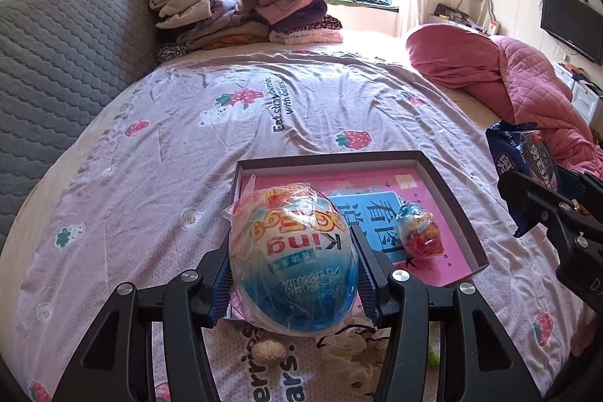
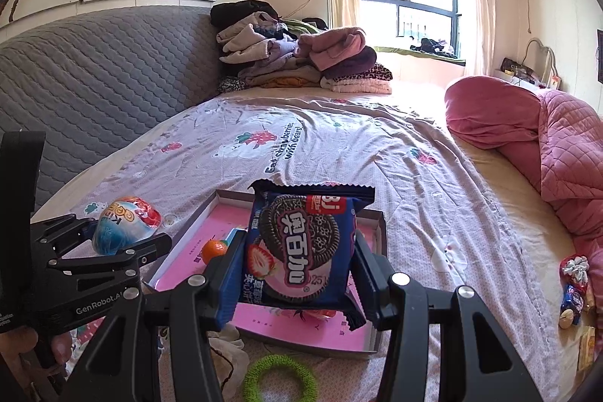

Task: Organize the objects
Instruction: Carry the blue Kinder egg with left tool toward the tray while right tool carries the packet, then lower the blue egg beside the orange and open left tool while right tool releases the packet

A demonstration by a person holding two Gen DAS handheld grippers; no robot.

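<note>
Through the left wrist I see my left gripper (image 1: 292, 260) clamping one large wrapped egg (image 1: 293, 259) above the tray (image 1: 465, 232), one small egg (image 1: 421, 230) inside, one walnut (image 1: 268, 351) below; through the right wrist, my right gripper (image 2: 297, 253) pinches one cookie packet (image 2: 301, 247) above that tray, beside one tangerine (image 2: 215, 250) and one green ring (image 2: 279, 379).

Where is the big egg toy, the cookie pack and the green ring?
big egg toy (image 1: 294, 262), left wrist view, on its wrapped front.
cookie pack (image 2: 301, 251), right wrist view, on the printed cookie.
green ring (image 2: 279, 379), right wrist view, on its fuzzy band.
</note>
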